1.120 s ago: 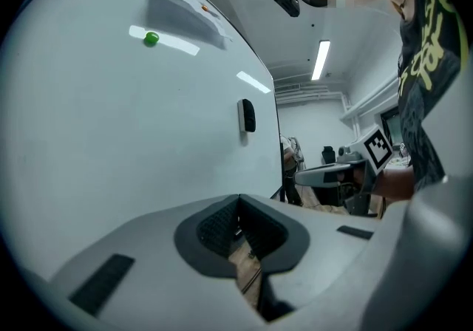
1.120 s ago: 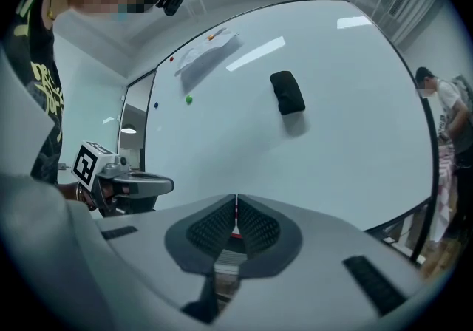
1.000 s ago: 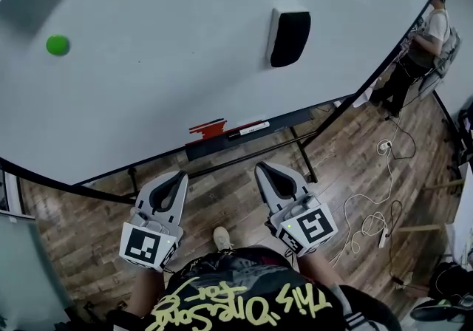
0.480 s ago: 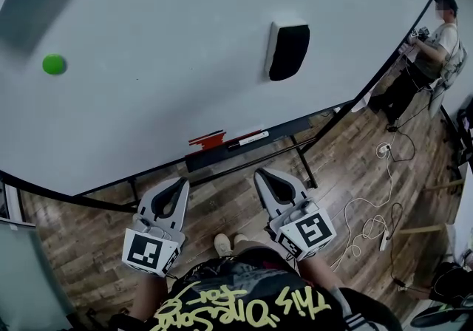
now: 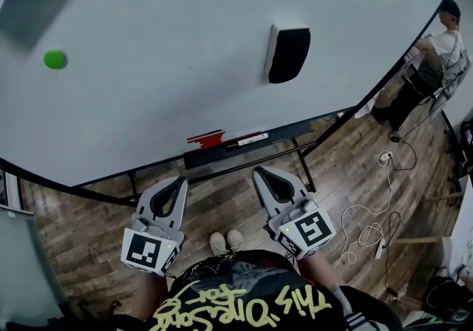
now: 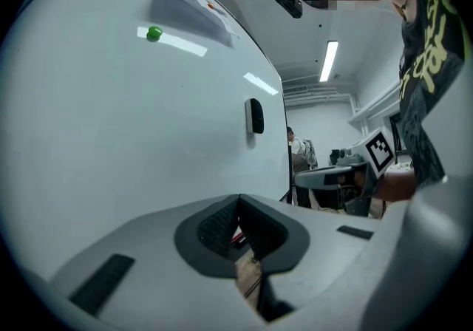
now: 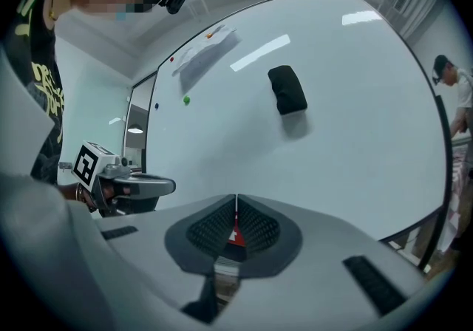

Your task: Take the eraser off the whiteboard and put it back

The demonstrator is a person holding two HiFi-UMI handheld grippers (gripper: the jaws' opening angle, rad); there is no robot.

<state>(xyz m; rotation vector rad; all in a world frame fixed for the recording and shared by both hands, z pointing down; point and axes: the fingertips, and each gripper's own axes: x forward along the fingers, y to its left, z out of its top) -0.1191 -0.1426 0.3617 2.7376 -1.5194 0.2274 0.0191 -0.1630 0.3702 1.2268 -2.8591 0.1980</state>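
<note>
A black eraser [image 5: 287, 53] clings to the big whiteboard [image 5: 162, 63], high and right of centre; it also shows as the eraser [image 7: 287, 90] in the right gripper view and the eraser [image 6: 256, 116] small in the left gripper view. My left gripper [image 5: 179, 183] and right gripper [image 5: 260, 173] are held side by side in front of the board's lower edge, well short of the eraser. Both are shut with nothing between their jaws.
A tray [image 5: 247, 142] under the board carries a red marker [image 5: 207, 137] and a white pen. A green magnet [image 5: 54, 59] sits at the board's left. A person [image 5: 425, 71] stands at the right edge. Cables [image 5: 369, 222] lie on the wooden floor.
The grippers have kept their places. The view has shifted slightly, and the person at the right has moved a little.
</note>
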